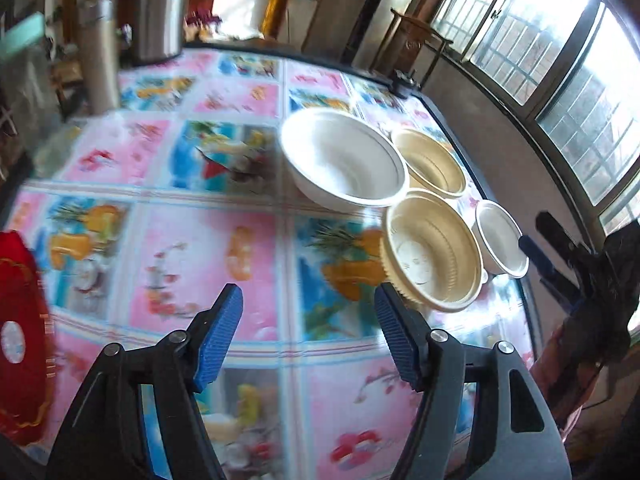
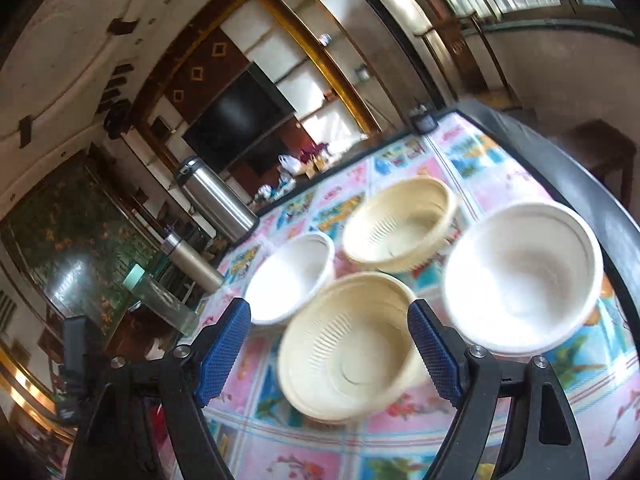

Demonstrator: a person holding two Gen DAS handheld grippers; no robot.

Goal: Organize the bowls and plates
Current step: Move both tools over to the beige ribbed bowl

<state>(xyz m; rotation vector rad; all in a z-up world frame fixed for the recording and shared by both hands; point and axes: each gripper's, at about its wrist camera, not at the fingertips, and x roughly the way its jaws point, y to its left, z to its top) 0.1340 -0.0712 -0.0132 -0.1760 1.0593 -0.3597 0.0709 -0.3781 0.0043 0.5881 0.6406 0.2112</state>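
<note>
Four bowls stand grouped near the table's right edge. In the left wrist view they are a large white bowl [image 1: 344,160], a far cream ribbed bowl [image 1: 432,164], a near cream ribbed bowl [image 1: 432,252] and a small white bowl [image 1: 502,240]. My left gripper [image 1: 308,300] is open over bare tablecloth, its right finger just short of the near cream bowl. My right gripper [image 1: 536,232] hovers by the small white bowl's right rim. In the right wrist view the right gripper [image 2: 328,312] is open, with the near cream bowl [image 2: 352,348] ahead between its fingers, and white bowls to the left [image 2: 292,280] and right [image 2: 520,276].
A flowered tablecloth [image 1: 208,248] covers the table. A red plate [image 1: 20,320] lies at its left edge. A slim thermos [image 1: 100,52] and a steel flask [image 1: 160,8] stand at the far left. The dark table rim [image 2: 580,184] runs close along the right.
</note>
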